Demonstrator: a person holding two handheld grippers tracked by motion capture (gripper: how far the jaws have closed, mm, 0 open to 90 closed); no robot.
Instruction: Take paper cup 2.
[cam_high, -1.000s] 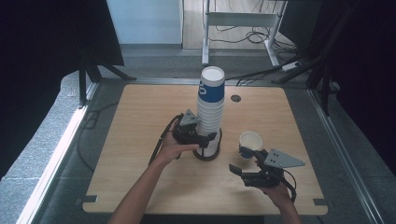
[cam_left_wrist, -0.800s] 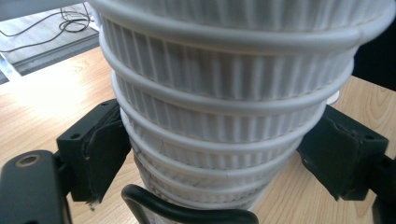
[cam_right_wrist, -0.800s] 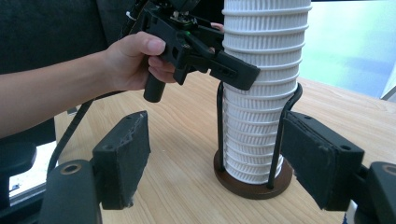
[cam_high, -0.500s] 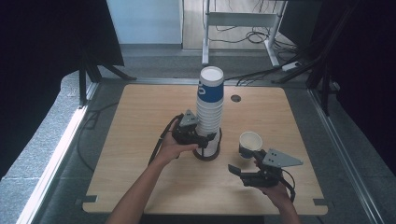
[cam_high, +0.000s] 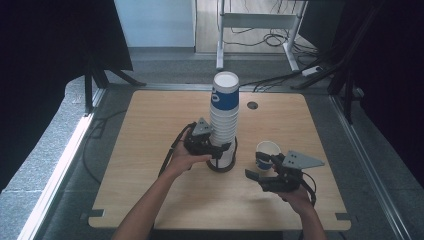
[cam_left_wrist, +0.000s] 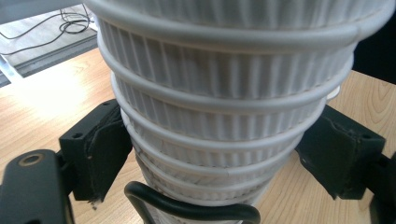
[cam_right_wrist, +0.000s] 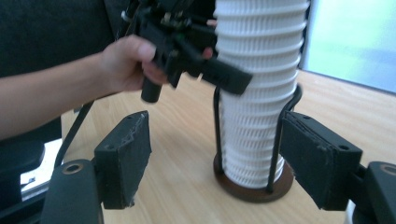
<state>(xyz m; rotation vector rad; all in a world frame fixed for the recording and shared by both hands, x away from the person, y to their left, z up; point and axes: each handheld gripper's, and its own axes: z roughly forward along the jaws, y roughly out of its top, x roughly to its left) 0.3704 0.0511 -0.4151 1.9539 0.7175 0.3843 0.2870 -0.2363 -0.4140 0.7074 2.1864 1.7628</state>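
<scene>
1. My left gripper (cam_high: 220, 150) has just been closing around the tall stack of white ribbed paper cups (cam_high: 223, 120), low on the stack. In the left gripper view its pads (cam_left_wrist: 100, 140) flank the cups with a slight gap, so I read it as not yet clamped.
2. The stack stands in a dark wire holder with a round brown base (cam_right_wrist: 252, 184), mid light wooden counter (cam_high: 150, 150).
3. My right gripper (cam_high: 260, 170) hovers open and empty, just beside a single white-and-blue paper cup (cam_high: 267, 152) standing to the right of the stack.
4. Step in hand, I judge: grasping one cup to pull it off the stack.
5. Next move calls for a finished squeeze under one rim only, then a straight lift, keeping the wire holder down.
</scene>
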